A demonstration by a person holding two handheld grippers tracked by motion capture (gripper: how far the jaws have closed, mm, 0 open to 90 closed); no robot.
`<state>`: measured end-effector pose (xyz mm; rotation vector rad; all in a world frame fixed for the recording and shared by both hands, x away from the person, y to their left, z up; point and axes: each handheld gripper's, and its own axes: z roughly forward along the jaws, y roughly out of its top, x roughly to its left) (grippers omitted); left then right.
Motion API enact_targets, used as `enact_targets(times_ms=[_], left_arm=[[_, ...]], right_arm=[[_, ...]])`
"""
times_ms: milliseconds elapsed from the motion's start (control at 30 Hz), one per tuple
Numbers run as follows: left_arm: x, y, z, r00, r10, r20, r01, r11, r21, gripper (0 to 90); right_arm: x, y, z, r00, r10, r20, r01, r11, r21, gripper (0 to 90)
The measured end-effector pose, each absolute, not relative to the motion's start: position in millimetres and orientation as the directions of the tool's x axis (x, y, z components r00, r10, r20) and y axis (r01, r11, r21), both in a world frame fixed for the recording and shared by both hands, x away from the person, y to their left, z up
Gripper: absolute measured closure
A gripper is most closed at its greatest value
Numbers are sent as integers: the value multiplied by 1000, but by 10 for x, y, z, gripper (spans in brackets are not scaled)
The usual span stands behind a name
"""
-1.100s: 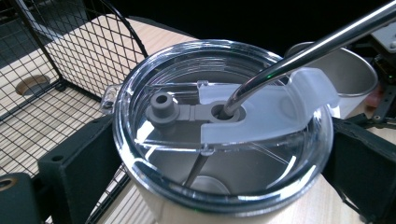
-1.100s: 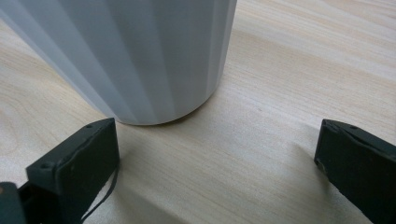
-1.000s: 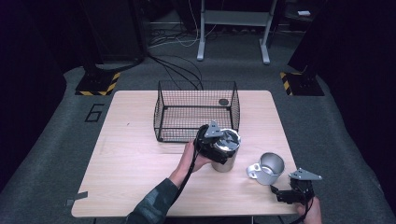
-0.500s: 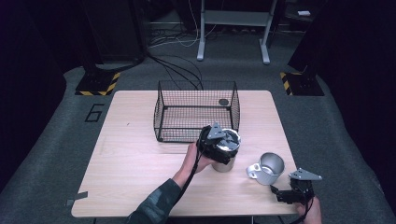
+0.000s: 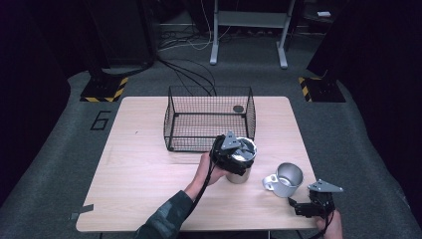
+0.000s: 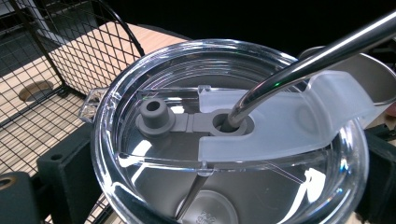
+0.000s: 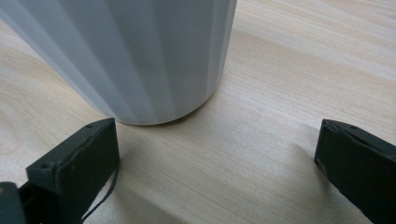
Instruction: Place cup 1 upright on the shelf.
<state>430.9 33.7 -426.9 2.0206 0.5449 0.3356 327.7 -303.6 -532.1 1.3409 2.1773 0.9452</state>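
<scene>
The desk (image 5: 149, 169) fills the middle of the high view, and the wire basket (image 5: 209, 119) sits at its far centre, open at the top, probably as the place where the drinkware is meant to end up. Just in front of the basket's near right corner stands the steel tumbler (image 5: 241, 162) with its clear lid (image 6: 224, 140) and metal straw (image 6: 317, 56); it is upright on the desk, close enough to the basket for a short lift over the rim.

The left hand-held gripper (image 5: 231, 154) is at the tumbler's top. In the left gripper view its black jaws flank the lid at lower left and far right, about as wide apart as the lid; whether they press on it I cannot tell.

Lower right in the high view, a steel mug (image 5: 286, 179) stands apart. The right hand-held gripper (image 5: 301, 206) rests low just beside it (jaws wide open, holding nothing), with the mug's wall (image 7: 140, 56) ahead of the gap.
</scene>
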Motion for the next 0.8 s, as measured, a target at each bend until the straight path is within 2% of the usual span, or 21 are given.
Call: enact_targets(times_ms=[800], left_arm=[[4150,585,-4180,862,506,46,208,-434,877,39]], right_arm=[[3278,-3042,-5321,-458,889,-1,609,315,728,0]])
